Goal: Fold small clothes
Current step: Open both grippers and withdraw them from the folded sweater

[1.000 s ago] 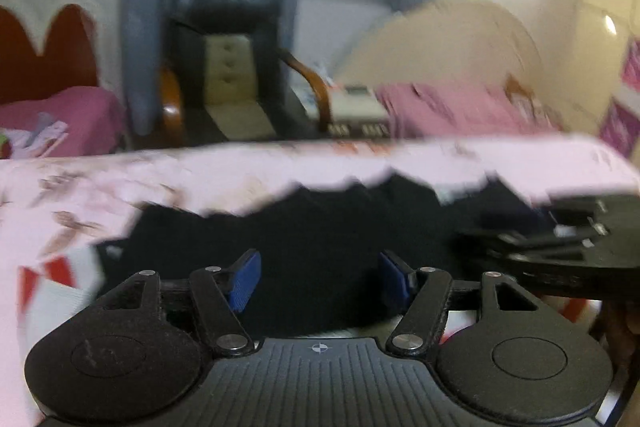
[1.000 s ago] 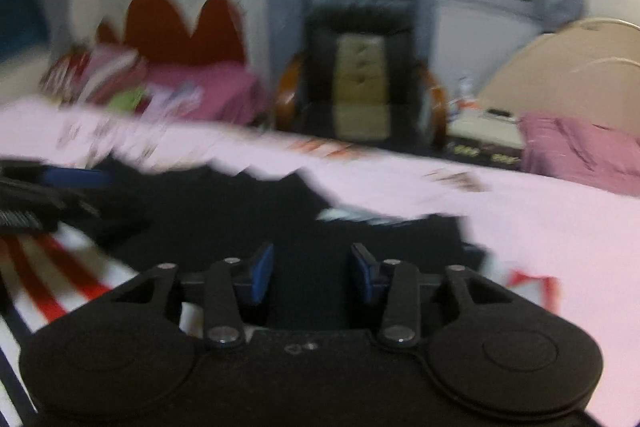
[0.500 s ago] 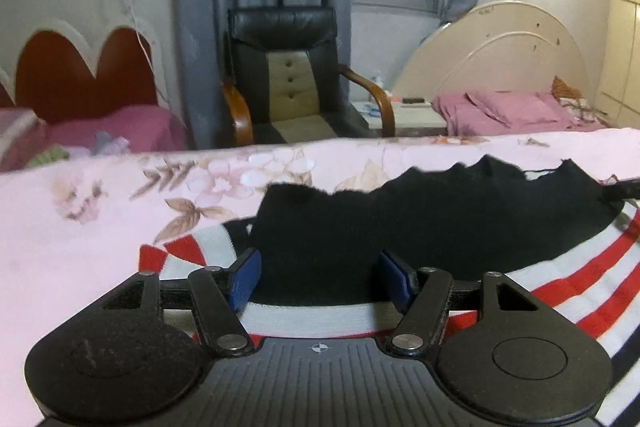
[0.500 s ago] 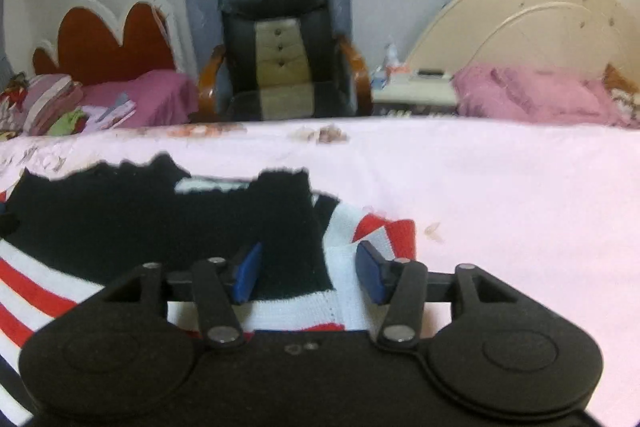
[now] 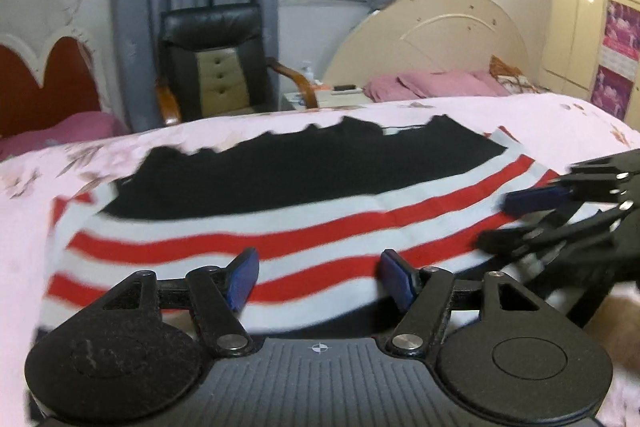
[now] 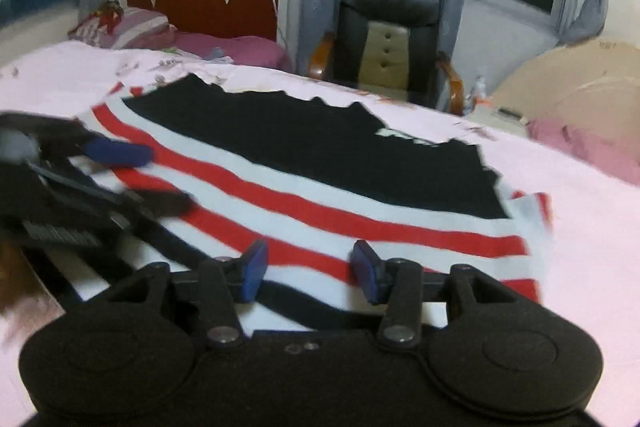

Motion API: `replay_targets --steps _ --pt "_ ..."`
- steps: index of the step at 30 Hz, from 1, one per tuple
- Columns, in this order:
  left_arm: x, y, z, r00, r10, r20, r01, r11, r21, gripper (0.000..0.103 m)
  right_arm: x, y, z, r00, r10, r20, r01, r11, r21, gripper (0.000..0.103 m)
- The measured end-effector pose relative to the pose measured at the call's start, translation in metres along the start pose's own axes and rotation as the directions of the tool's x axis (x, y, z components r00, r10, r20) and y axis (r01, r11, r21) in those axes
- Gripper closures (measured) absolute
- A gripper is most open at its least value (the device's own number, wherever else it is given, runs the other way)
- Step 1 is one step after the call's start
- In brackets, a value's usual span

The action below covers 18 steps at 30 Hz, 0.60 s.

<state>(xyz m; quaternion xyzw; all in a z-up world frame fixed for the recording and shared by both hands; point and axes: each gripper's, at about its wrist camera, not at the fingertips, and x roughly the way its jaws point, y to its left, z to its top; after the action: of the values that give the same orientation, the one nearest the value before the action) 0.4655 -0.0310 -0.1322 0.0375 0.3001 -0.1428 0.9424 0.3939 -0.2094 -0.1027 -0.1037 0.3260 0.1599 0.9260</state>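
Note:
A small knit garment (image 5: 280, 223) with a black top part and red and white stripes lies flat on the pink floral bedsheet (image 5: 36, 211). It also shows in the right wrist view (image 6: 320, 187). My left gripper (image 5: 318, 277) is open and empty above the garment's near striped edge. My right gripper (image 6: 306, 269) is open and empty above the near stripes on the garment's right half. Each gripper shows in the other's view, the right one (image 5: 568, 211) at the garment's right side and the left one (image 6: 88, 171) at its left side.
A black office chair (image 5: 212, 63) stands beyond the bed's far edge. A red scalloped headboard (image 6: 208, 3) with pink bedding is at the back left. A cream headboard (image 5: 432, 39) with pink pillows is at the back right. Grey curtains hang behind.
Both grippers have drawn back toward me and risen. More of the striped lower part of the garment now shows. Both jaws stay open and empty.

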Motion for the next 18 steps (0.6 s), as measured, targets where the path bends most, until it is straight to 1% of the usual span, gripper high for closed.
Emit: replay_targets --steps 1,2,3,4,6,7,9,10,11,13,14,16,17,18 --pt "-0.007 0.009 -0.005 1.0 0.007 0.0 -0.007 1.0 -0.006 0.036 -0.006 -0.008 -0.004 1.0 -0.015 -0.008 0.015 1.0 0.019 0.058" --pt "-0.013 0.019 -0.01 0.999 0.036 -0.008 -0.036 0.999 -0.008 0.036 -0.011 -0.018 -0.007 0.999 -0.037 -0.016 0.038 0.998 0.041 0.057" --pt "-0.015 0.031 -0.015 0.997 0.069 -0.022 -0.069 0.998 -0.008 0.035 -0.017 -0.03 -0.013 0.996 -0.077 -0.032 0.079 0.995 0.063 0.054" --pt "-0.022 0.046 -0.022 0.997 0.077 -0.019 -0.078 0.996 -0.036 0.034 -0.022 -0.039 -0.02 0.995 -0.096 -0.04 0.099 0.992 0.084 0.053" --pt "-0.034 0.067 -0.03 0.998 0.055 -0.009 -0.056 0.993 -0.103 0.034 -0.029 -0.06 -0.033 0.994 -0.095 -0.061 0.103 0.984 0.142 0.053" --pt "-0.035 0.067 -0.03 0.998 0.063 -0.011 -0.064 0.993 -0.096 0.034 -0.031 -0.061 -0.036 0.994 -0.091 -0.056 0.098 0.985 0.145 0.054" --pt "-0.038 0.057 -0.023 0.995 0.1 -0.025 -0.101 0.991 -0.084 0.034 -0.036 -0.054 -0.03 0.991 -0.12 -0.052 0.127 0.98 0.154 0.06" --pt "-0.042 0.05 -0.02 0.996 0.09 -0.014 -0.091 0.992 -0.087 0.034 -0.039 -0.05 -0.025 0.993 -0.116 -0.032 0.119 0.977 0.177 0.062" --pt "-0.046 0.04 -0.018 0.998 0.058 0.008 -0.057 0.994 -0.089 0.034 -0.044 -0.045 -0.022 0.995 -0.097 -0.002 0.096 0.975 0.202 0.061" --pt "-0.051 0.017 -0.015 0.999 0.017 0.028 -0.015 0.998 -0.067 0.034 -0.05 -0.027 -0.018 0.999 -0.043 0.026 0.036 0.973 0.23 0.061" --pt "-0.051 0.005 -0.015 1.0 -0.003 0.027 0.004 0.999 -0.054 0.034 -0.05 -0.016 -0.018 1.0 -0.013 0.024 0.008 0.975 0.222 0.063" --pt "-0.046 -0.017 -0.018 0.999 -0.033 0.005 0.033 0.998 -0.048 0.034 -0.047 0.011 -0.02 0.999 0.029 0.014 -0.031 0.985 0.172 0.061" --pt "-0.048 -0.021 -0.021 0.999 -0.037 -0.006 0.037 0.998 -0.045 0.034 -0.044 0.024 -0.023 0.999 0.039 -0.002 -0.039 0.989 0.145 0.061" --pt "-0.045 -0.026 -0.025 1.0 -0.007 -0.019 0.007 0.999 -0.041 0.034 -0.042 0.033 -0.025 0.999 0.044 -0.016 -0.041 0.991 0.127 0.064"
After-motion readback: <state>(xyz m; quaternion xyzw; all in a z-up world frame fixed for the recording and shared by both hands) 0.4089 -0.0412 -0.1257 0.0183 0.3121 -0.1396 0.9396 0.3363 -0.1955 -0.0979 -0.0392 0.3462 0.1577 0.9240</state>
